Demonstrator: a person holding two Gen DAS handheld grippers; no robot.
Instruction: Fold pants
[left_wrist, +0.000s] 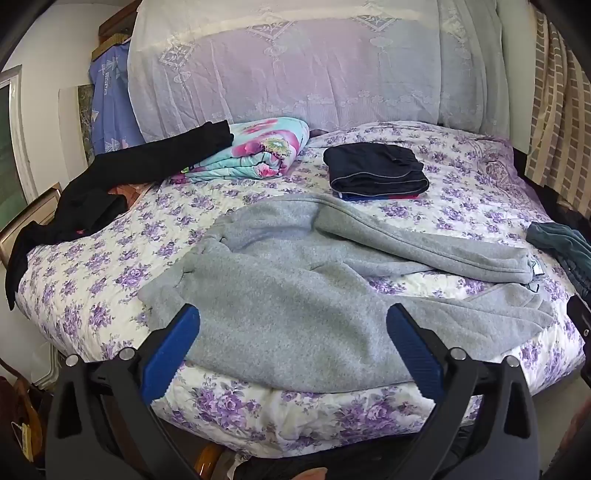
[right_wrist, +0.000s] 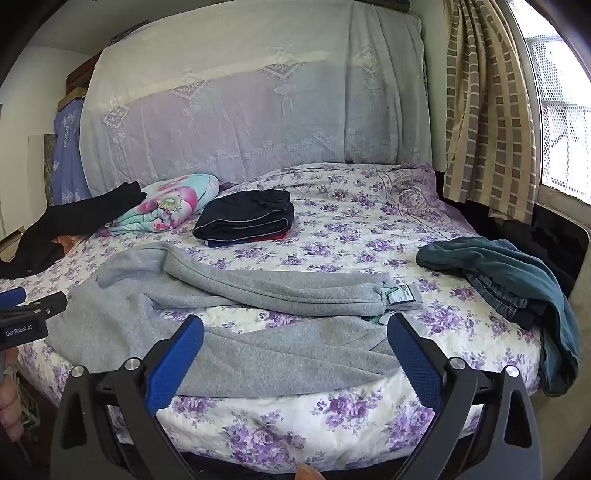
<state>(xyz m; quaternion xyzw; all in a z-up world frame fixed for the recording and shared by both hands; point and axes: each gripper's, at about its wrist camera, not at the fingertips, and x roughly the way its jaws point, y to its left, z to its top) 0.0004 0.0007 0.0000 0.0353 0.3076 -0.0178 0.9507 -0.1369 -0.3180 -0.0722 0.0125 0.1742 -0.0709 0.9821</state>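
Grey pants (left_wrist: 295, 295) lie beyond both parted tongs (left_wrist: 293, 325).

left gripper (left_wrist: 293, 317): black angular frame, two blue ribbed pads (left_wrist: 170, 354), round silver screws on the arms | right gripper (right_wrist: 295, 328): same black frame, blue textured pads (right_wrist: 415, 362), silver screws | left gripper's side in right view: white "GenRobot.AI" lettering | bare skin of a hand (right_wrist: 9, 406) at frame edge

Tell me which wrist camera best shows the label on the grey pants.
The right wrist view: the label on the grey pants faces the camera near centre. The left wrist view shows it only as a sliver near the right side.
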